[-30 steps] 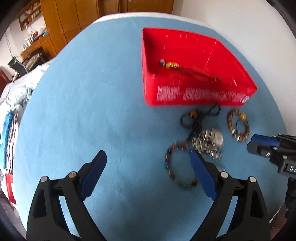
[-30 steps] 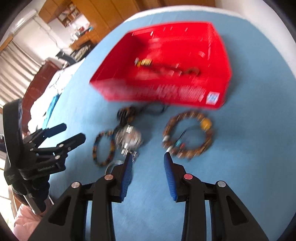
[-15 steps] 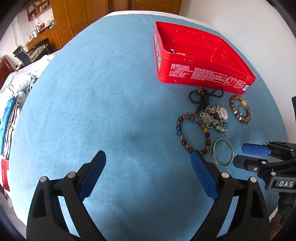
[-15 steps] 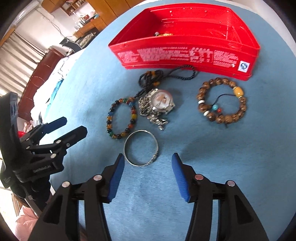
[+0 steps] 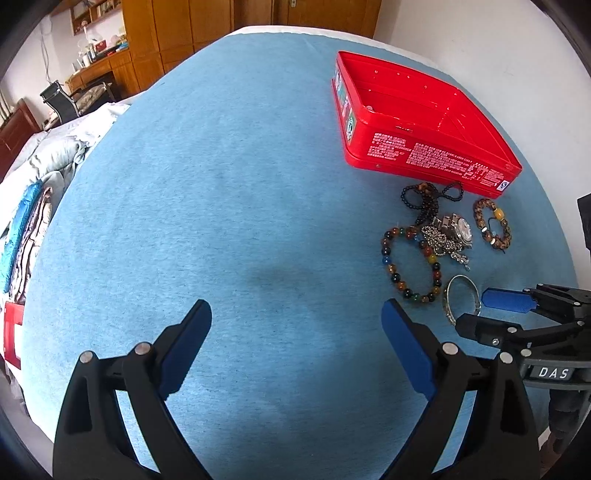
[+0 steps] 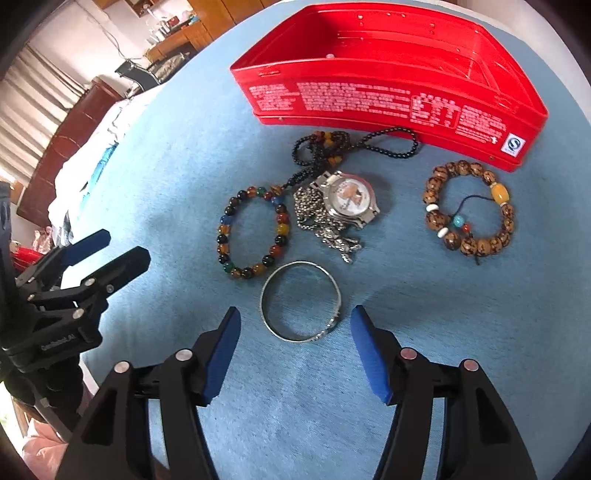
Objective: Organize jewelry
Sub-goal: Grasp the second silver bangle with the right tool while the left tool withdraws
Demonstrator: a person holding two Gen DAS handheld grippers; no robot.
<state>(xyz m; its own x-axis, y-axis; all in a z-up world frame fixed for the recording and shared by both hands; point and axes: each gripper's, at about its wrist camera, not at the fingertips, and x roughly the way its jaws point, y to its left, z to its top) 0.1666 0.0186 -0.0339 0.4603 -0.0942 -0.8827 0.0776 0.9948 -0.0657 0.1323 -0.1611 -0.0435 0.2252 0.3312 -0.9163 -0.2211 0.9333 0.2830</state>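
Note:
A red tin box (image 6: 388, 99) stands on the blue cloth; its inside floor is hidden by the near wall. In front of it lie a black bead necklace (image 6: 332, 147), a watch (image 6: 351, 199) on a silver chain (image 6: 325, 229), a multicolour bead bracelet (image 6: 255, 232), a brown wooden bracelet (image 6: 469, 214) and a silver bangle (image 6: 300, 301). My right gripper (image 6: 294, 317) hovers over the bangle's near edge, its jaws opening and the pads touching nothing. My left gripper (image 5: 295, 314) is open over bare cloth, left of the bead bracelet (image 5: 410, 262) and the bangle (image 5: 461, 299).
The blue cloth (image 5: 221, 184) covers a rounded table whose edge falls away near both grippers. Folded bedding (image 5: 44, 177) lies off to the left, wooden cabinets (image 5: 177, 29) stand behind, and a white wall (image 5: 498, 55) is behind the box.
Both grippers have drawn back from the box, so the bangle has come into view. The right jaws have spread wider. The left jaws stay wide open.

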